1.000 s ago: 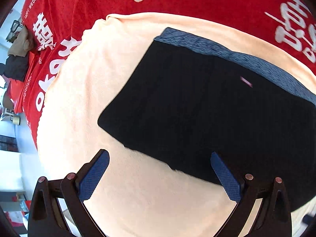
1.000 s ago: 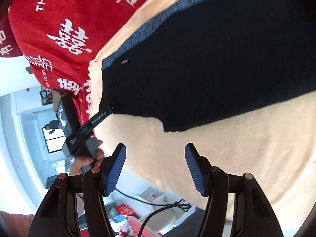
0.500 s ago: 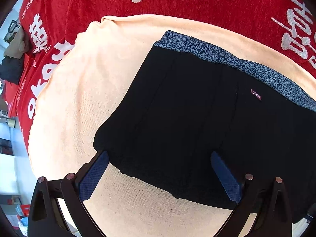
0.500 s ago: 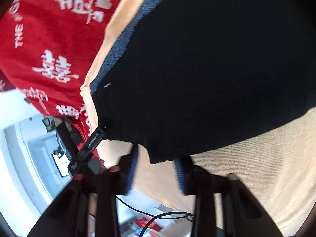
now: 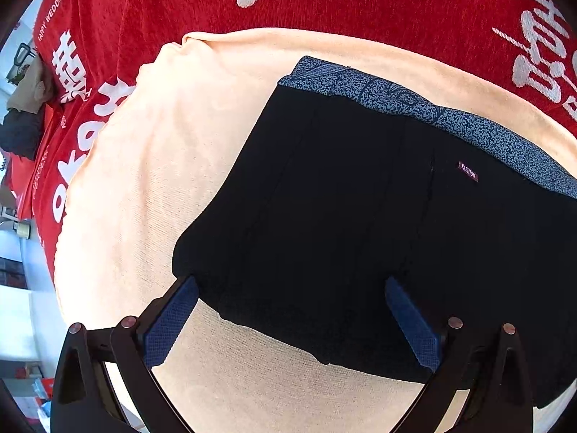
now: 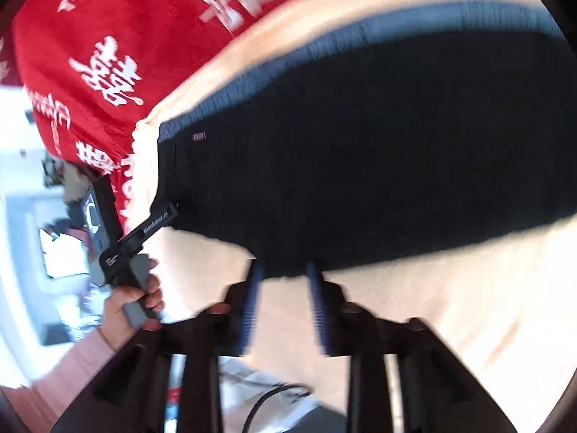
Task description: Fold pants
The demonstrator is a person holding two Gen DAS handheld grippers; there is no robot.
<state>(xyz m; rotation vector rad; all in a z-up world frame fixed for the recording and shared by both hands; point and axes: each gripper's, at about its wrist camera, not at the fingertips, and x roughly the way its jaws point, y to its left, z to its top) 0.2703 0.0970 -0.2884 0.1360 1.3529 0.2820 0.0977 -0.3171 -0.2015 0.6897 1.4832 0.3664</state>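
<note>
Black pants (image 5: 360,223) with a speckled blue waistband (image 5: 468,126) lie flat on a peach towel (image 5: 151,166). My left gripper (image 5: 290,281) is open, and its blue pads (image 5: 169,324) straddle the near hem at the pants' left corner. The right wrist view is blurred. There my right gripper (image 6: 285,274) has its jaws opening, standing narrow, with the tip of the black hem (image 6: 285,267) between the fingertips (image 6: 254,288); towel shows between the pads lower down. My left gripper (image 6: 162,216) also appears in that view at the pants' left edge, held by a hand (image 6: 130,299).
A red blanket (image 5: 324,3) with white lettering lies under the towel and covers the far side. The towel's edge (image 5: 72,252) drops off to the left, with room clutter beyond. A black cable (image 6: 274,397) lies below my right gripper.
My left gripper has come closer to the pants, so the hem now lies between its fingers. My right gripper's fingers narrowed at the hem and have since widened a little.
</note>
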